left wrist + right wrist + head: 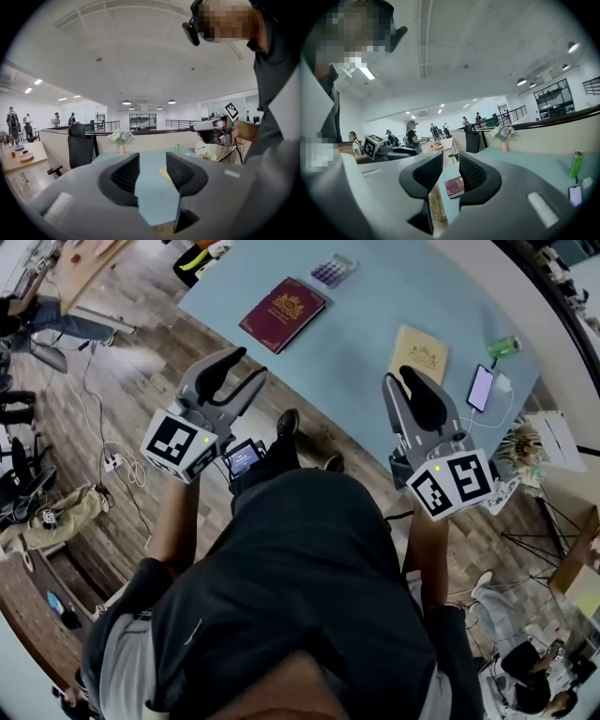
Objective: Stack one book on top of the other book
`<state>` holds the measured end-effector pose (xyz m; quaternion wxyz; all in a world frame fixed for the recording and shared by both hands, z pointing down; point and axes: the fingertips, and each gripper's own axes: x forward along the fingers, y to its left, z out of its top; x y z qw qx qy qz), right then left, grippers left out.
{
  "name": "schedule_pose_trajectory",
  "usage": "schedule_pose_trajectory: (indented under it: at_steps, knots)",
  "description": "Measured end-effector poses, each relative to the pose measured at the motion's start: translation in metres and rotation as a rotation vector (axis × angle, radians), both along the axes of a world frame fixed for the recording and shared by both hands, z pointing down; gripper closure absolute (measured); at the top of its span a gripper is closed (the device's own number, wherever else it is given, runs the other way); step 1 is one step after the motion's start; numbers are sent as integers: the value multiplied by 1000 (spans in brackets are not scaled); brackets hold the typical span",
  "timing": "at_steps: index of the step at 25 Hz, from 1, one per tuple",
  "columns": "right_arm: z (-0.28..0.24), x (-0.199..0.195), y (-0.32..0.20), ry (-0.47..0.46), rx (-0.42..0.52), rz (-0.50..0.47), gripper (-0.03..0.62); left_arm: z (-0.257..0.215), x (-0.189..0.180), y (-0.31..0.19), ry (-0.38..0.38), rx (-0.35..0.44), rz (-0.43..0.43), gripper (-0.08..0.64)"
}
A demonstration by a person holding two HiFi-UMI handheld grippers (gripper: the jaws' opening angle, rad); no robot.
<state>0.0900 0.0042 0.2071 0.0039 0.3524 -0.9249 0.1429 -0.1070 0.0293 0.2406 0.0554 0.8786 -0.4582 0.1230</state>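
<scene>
A: Books?
B: Both flat on the blue table [356, 343], well apart: maroon book [282, 313] left, tan book [419, 354] right. Stiff, thin, likely light; pinch a cover edge.
A: Tongs?
B: Left gripper [246, 365] released; right gripper [403, 379] barely parted, empty.

Bright, even overhead light — fisheye warp, dark corners.

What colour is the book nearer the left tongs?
The book is dark red with a gold emblem; best in head view.
</scene>
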Motion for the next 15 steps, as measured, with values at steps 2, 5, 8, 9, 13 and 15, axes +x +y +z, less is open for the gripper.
schedule_pose_trajectory:
  at_steps: [2, 5, 8, 9, 13, 15]
  knots:
    - [-1, -3, -8, 3, -4, 32, 505, 4, -6, -21, -7, 14, 42, 336]
    - [0, -11, -22, 8, -9, 66, 505, 5, -13, -44, -4, 27, 95, 336]
    - [1, -22, -34, 6, -18, 97, 503, 7, -20, -65, 0, 16, 126, 336]
    - [1, -25, -37, 8, -20, 105, 503, 8, -22, -71, 5, 14, 136, 336]
    - [3, -37, -50, 17, -31, 139, 503, 15, -30, -93, 5, -13, 168, 336]
    - [5, -41, -56, 20, -36, 154, 503, 17, -34, -103, 12, -15, 187, 336]
